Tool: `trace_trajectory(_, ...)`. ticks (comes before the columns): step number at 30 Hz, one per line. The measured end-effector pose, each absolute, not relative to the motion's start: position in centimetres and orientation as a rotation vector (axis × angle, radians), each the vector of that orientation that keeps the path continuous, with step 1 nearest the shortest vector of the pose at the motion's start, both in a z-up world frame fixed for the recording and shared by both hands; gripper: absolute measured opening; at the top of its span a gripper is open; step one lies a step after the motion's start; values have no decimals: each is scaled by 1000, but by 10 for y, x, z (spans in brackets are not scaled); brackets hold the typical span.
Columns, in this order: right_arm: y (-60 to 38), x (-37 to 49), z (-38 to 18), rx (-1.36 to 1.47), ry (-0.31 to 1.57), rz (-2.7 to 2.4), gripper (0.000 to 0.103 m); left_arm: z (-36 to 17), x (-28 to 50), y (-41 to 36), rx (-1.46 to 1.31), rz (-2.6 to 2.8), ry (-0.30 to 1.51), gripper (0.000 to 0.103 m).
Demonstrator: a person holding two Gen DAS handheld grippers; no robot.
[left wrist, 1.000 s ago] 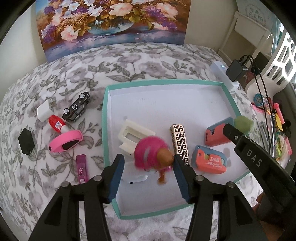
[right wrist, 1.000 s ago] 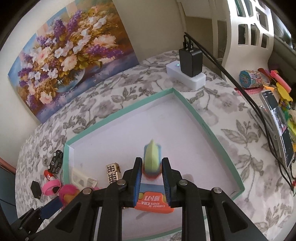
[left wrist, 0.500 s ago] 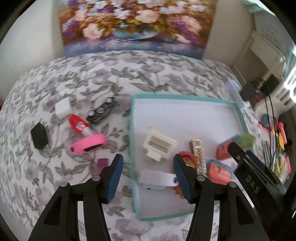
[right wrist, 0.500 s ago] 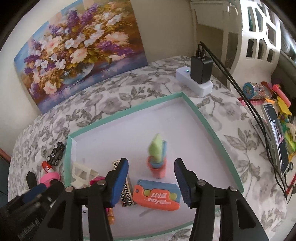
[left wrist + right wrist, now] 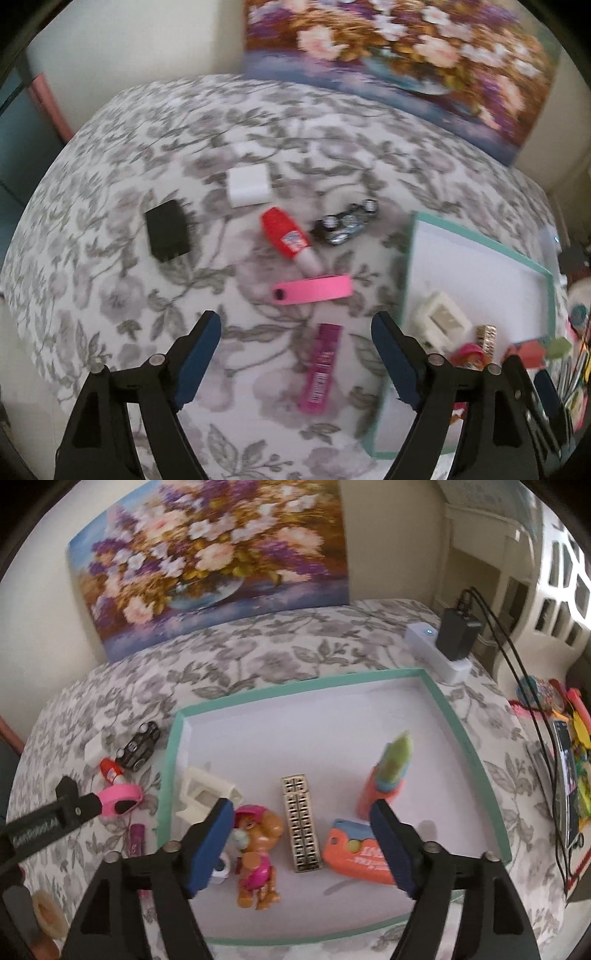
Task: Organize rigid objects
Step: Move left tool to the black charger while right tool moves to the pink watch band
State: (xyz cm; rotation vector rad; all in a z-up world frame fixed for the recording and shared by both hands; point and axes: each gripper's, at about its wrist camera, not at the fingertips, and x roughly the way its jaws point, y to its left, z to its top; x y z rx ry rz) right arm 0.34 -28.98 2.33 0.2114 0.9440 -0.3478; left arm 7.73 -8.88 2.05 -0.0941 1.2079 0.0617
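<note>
Bare floor fills the tray [image 5: 476, 760] beyond the upright sharpener [image 5: 388, 775].

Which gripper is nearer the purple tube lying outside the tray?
Left. The left gripper hangs open right over the purple tube; the right gripper is open over the tray.
</note>
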Motion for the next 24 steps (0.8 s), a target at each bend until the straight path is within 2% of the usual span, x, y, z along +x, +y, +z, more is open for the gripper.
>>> trace_trajectory(2,-282,5,23,193,947,-329,88,19,78,-83,-105,85,1213,91)
trace_trajectory(3,-279,6,22,183,949,-320,93,19,78,-81,-107,95,1214,94)
trace_trajectory(5,-273,7,22,169,950,-303,102,19,77,-77,-107,115,1214,94)
trace_trajectory(24,-223,15,18,119,967,-185,103,18,78,-21,-206,326,1210,94)
